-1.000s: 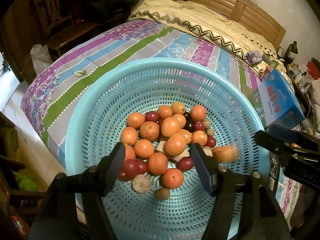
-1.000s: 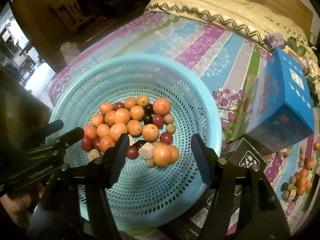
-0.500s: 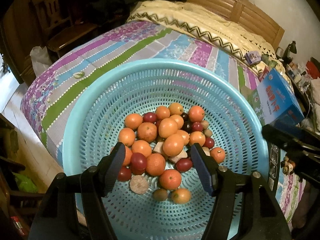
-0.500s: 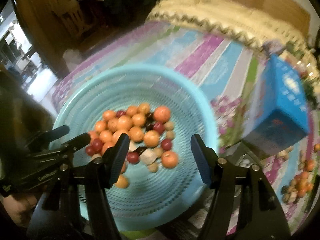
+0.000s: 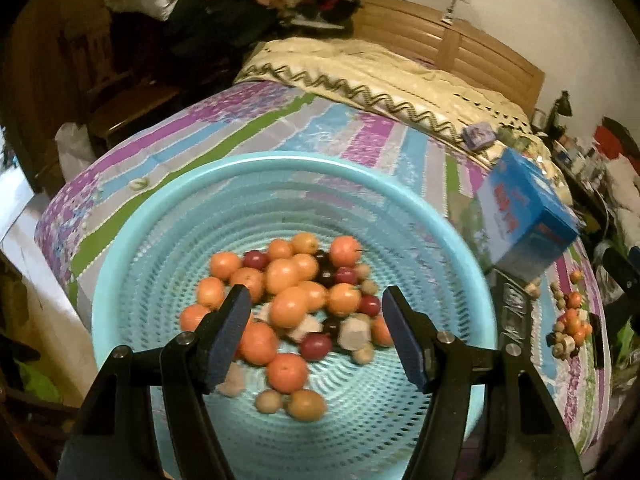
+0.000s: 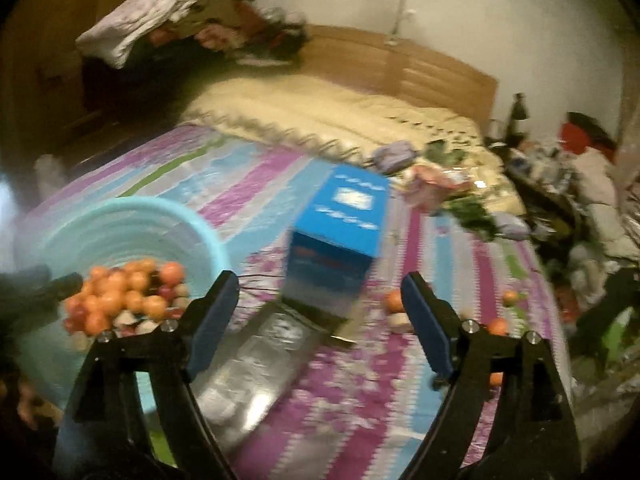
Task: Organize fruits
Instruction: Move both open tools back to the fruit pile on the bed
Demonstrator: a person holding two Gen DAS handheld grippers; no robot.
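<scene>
Right gripper (image 6: 318, 312) swings off the basket (image 5: 132, 256) toward the loose fruit (image 6: 394, 300) right of the blue box (image 6: 340, 236), jaws opening, empty; next pick likely. Left gripper (image 5: 316, 332) hangs part-open, empty, over the fruit pile (image 5: 288, 300), which just gained one

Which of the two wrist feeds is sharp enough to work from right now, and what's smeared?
Left wrist view: mostly usable, the basket rim curved by the fisheye, the fruits only slightly soft, the left gripper crisp. Right wrist view: heavy motion blur, the blue box and striped bedspread streaked, loose fruit beyond hard to count; only the right gripper is sharp, jaws opening, empty.
</scene>
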